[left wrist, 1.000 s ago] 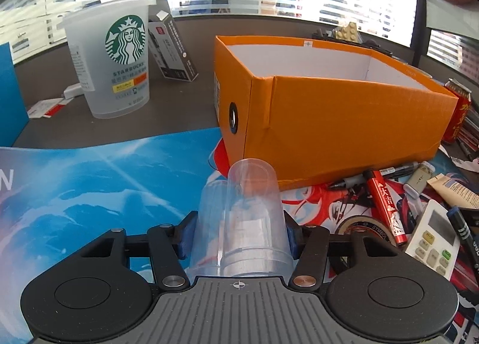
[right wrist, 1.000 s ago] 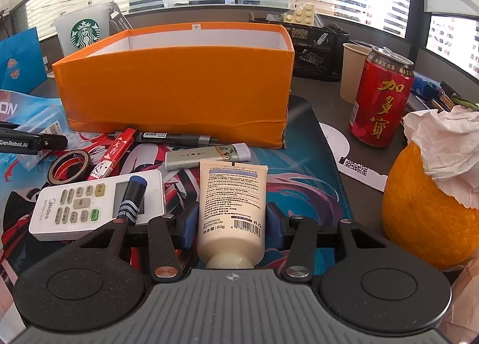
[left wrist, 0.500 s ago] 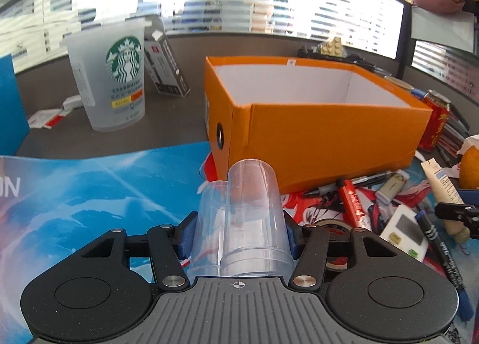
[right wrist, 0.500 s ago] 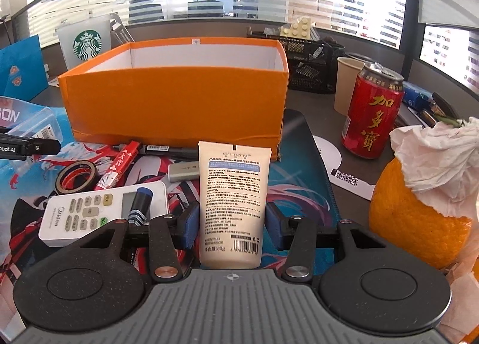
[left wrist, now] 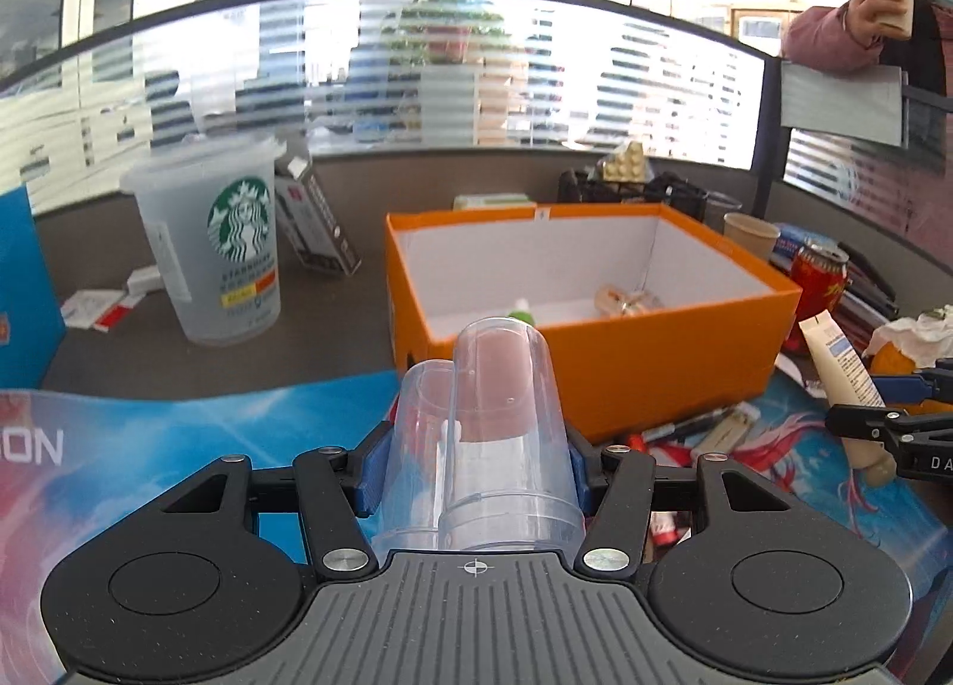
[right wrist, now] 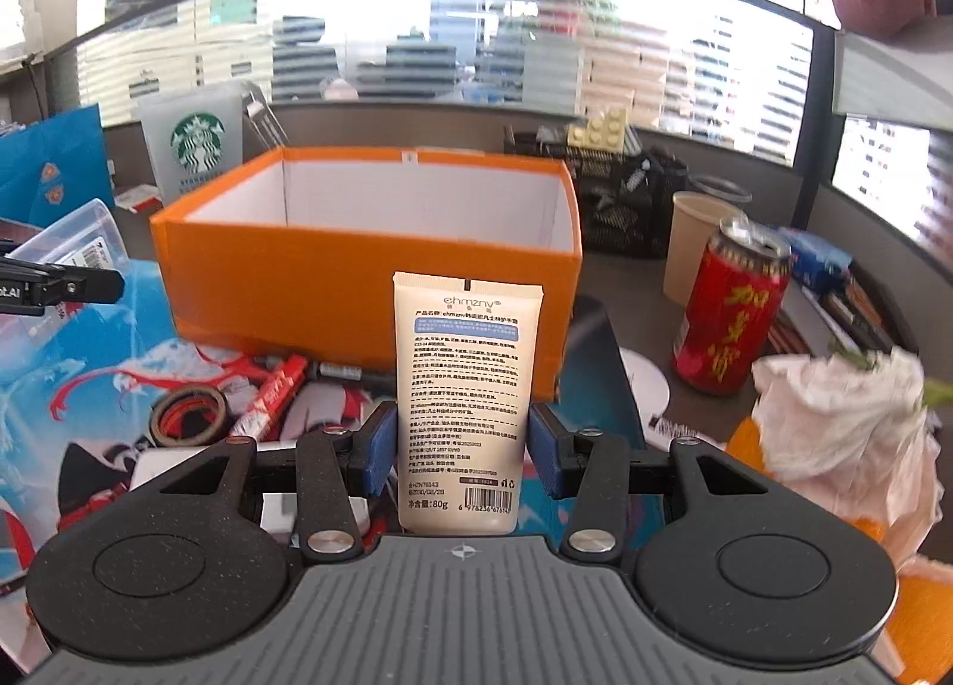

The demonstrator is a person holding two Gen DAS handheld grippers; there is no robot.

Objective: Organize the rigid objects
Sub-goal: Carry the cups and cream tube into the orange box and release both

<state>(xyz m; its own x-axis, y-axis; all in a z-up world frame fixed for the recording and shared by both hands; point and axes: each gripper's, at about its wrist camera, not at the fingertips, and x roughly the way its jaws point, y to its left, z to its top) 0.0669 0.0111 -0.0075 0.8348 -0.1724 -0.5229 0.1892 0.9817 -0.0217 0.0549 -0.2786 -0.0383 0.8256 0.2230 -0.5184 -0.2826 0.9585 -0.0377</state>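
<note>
Office desk (left wrist: 178, 351), grey top, striped glass partition behind; blue and red printed mat (left wrist: 167, 429) over the near part.

Orange box (left wrist: 655, 351): open top, white inside, small items on its floor.

Left gripper (left wrist: 473, 461): clamped on two clear plastic cups (left wrist: 494, 435) side by side, closed bases pointing away toward the orange box, long axis along the fingers.

Right gripper (right wrist: 463, 450): closed on cream tube (right wrist: 464, 405), upright, crimped end up, printed "ehmznv", "80g", barcode; held just before the box's near wall.

Frosted cup (left wrist: 217, 244): Starbucks logo, standing left of the box.

Red can (right wrist: 729, 315): yellow Chinese characters, right of the box.

Loose below the box: red marker (right wrist: 274, 393), tape roll (right wrist: 187, 417).
</note>
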